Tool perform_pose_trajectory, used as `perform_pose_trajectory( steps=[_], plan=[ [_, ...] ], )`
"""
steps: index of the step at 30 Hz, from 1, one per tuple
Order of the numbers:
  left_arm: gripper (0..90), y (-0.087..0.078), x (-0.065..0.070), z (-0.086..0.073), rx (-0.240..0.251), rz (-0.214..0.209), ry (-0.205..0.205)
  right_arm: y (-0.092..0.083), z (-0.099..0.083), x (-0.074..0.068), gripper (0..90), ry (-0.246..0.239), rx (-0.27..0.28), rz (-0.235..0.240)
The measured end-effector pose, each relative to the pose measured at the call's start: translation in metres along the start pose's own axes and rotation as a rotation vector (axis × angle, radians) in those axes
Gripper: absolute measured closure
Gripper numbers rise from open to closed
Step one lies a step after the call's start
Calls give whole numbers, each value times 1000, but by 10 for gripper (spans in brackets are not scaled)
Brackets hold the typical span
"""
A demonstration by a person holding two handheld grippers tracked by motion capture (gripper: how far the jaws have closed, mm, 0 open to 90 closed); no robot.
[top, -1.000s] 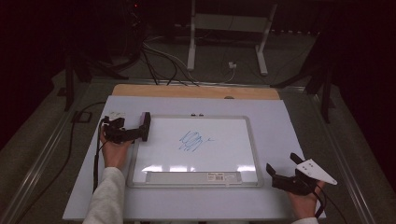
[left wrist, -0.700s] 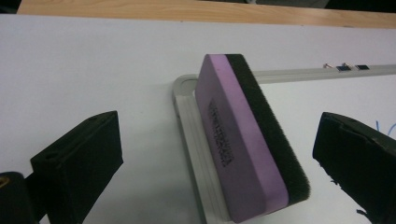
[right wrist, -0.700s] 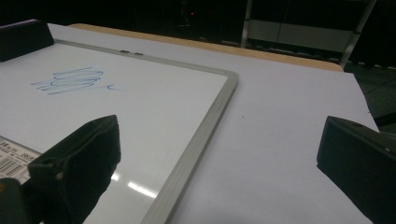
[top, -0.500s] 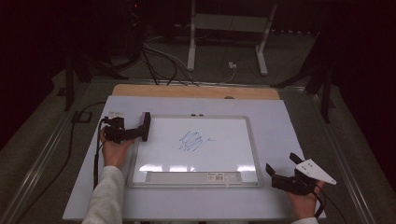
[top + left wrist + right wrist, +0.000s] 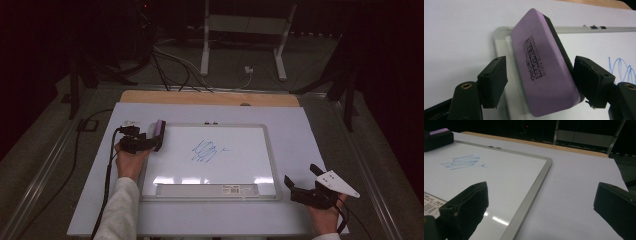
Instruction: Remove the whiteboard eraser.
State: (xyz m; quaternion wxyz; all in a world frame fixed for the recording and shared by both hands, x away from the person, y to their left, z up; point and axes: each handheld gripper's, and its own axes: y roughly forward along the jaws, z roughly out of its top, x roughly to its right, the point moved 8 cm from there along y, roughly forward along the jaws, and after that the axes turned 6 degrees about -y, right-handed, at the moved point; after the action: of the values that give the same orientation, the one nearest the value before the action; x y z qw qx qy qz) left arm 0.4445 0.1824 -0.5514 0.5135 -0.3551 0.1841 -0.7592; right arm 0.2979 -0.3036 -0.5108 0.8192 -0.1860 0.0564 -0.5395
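Left claw [image 5: 540, 82] closing around eraser [image 5: 544, 67] (whiteboard [image 5: 240, 150] corner); right claw [image 5: 544, 210] wide open, empty.

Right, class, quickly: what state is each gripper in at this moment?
Left gripper: jaws just closing around the eraser; one pad touches, the other is still apart.
Right gripper: open, empty.

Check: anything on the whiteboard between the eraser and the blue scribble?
Nothing visible. The eraser sits between the left gripper's jaws at the whiteboard's corner, and bare board lies between it and the scribble.
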Motion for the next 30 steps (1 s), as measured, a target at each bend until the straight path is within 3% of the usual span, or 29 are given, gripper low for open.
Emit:
perform_pose_trajectory(
  steps=[4,8,19,30],
  plan=[
    [331,9,-2,-8,-50,37,8,-1,0,2,0,7,3,-3],
    [413,10,-2,-9,-53,32,-2,-1,0,2,0,10,3,-3],
    [417,-7,-1,2,12,28,13,-1,0,2,0,12,4,-3],
    [417,-22,5,7,46,24,58,-1,0,1,0,14,5,0]
  ],
)
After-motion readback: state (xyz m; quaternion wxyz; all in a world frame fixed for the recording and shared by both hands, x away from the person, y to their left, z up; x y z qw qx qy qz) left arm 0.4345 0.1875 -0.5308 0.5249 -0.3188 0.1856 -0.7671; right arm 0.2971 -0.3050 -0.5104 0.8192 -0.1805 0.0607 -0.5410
